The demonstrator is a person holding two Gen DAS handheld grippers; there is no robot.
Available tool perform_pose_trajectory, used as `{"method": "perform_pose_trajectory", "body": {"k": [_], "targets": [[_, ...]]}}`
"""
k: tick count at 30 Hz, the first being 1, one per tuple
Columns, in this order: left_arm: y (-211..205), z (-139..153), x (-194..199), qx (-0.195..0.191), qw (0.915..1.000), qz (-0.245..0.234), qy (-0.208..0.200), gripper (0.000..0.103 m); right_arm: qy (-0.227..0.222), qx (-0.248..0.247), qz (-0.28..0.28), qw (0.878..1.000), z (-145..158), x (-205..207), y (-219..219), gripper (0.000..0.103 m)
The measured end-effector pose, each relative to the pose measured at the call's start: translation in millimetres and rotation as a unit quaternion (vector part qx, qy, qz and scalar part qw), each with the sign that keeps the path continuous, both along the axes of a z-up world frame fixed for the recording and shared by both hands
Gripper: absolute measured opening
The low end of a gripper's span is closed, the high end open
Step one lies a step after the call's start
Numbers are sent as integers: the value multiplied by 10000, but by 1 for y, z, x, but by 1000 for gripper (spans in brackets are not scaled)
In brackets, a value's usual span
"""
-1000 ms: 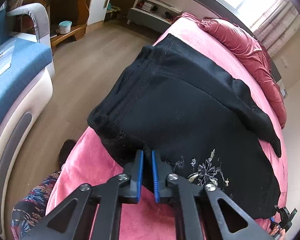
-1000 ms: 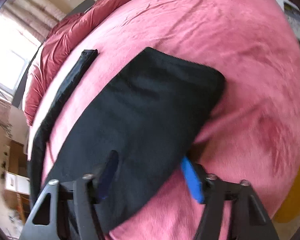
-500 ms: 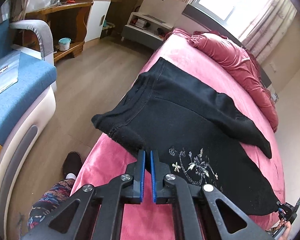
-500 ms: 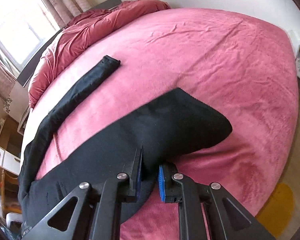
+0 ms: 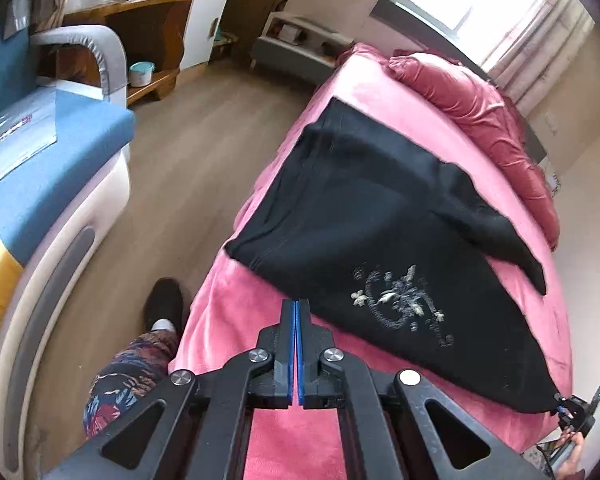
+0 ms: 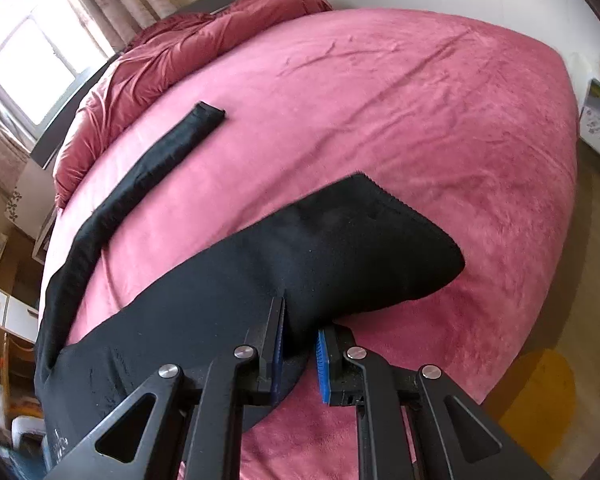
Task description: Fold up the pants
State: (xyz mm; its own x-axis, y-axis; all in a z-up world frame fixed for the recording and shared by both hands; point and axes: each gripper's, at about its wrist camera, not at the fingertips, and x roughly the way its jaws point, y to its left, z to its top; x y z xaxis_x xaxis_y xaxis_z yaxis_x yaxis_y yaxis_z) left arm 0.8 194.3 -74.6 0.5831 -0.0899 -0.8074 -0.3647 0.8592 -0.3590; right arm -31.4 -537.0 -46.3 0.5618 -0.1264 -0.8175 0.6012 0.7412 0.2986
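Black pants (image 5: 380, 216) with pale floral embroidery (image 5: 400, 304) lie on a pink bed (image 5: 236, 312). My left gripper (image 5: 296, 304) is shut on the near waist edge of the pants at the bed's left side. My right gripper (image 6: 300, 328) is shut on the near leg of the pants (image 6: 300, 264) close to its hem, with cloth bunched between the blue pads. The near leg is stretched between the two grippers. The far leg (image 6: 156, 156) lies flat and apart on the bed. The right gripper also shows small in the left wrist view (image 5: 576, 416).
A bunched red duvet (image 5: 484, 120) lies at the head of the bed. A blue and white sofa (image 5: 40, 184) stands left of the bed across a wooden floor (image 5: 188, 152). The person's patterned leg and dark shoe (image 5: 164, 304) are beside the bed. Shelves and cabinets stand behind.
The right gripper closed on the near leg, which was between its open jaws. Both grippers pulled back toward the person, stretching the pants flatter and drawing the waist toward the bed's edge.
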Motion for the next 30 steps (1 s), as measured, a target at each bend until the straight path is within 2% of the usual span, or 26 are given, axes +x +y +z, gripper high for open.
{"method": "perform_pose_trajectory", "body": {"k": [2,3,4,5,7,11,15,17,18,19,20,22,30], "targets": [[2,-7,0,-303,9995,13,35,13,53,-42,-17,10000,-3,1,2,14],[0,-10,0,-331,9994,70,68,20,104,-53,-38,9999,-4,2,2,14],[-1,-14,0,-401,9991,83,102,40,146,-72,-48,9999,-5,4,2,14],[-2,-19,2,-558,9983,83,149,46,178,-98,-51,9998,-6,5,2,14],[-1,-31,7,-780,9964,198,276,49,254,-171,-43,9995,-6,9,4,14],[3,-46,21,-1002,9937,388,304,49,358,-231,-27,9991,-8,15,4,14],[7,-53,42,-944,9937,501,331,48,451,-168,-96,9988,-15,19,2,14],[9,-53,50,-927,9939,531,281,45,496,-143,-116,9986,-20,22,2,14],[8,-51,54,-885,9949,436,216,39,499,-115,-131,9986,-22,23,1,14],[5,-47,58,-687,9969,329,196,21,506,-96,-144,9986,-23,24,0,14],[4,-44,58,-554,9980,261,147,14,502,-69,-154,9986,-24,25,0,14],[2,-34,55,-499,9986,159,-4,8,456,-14,-205,9987,-25,25,-4,14],[-2,8,16,-396,9987,-47,-320,6,180,-90,-214,9996,-2,17,-12,14]]}}
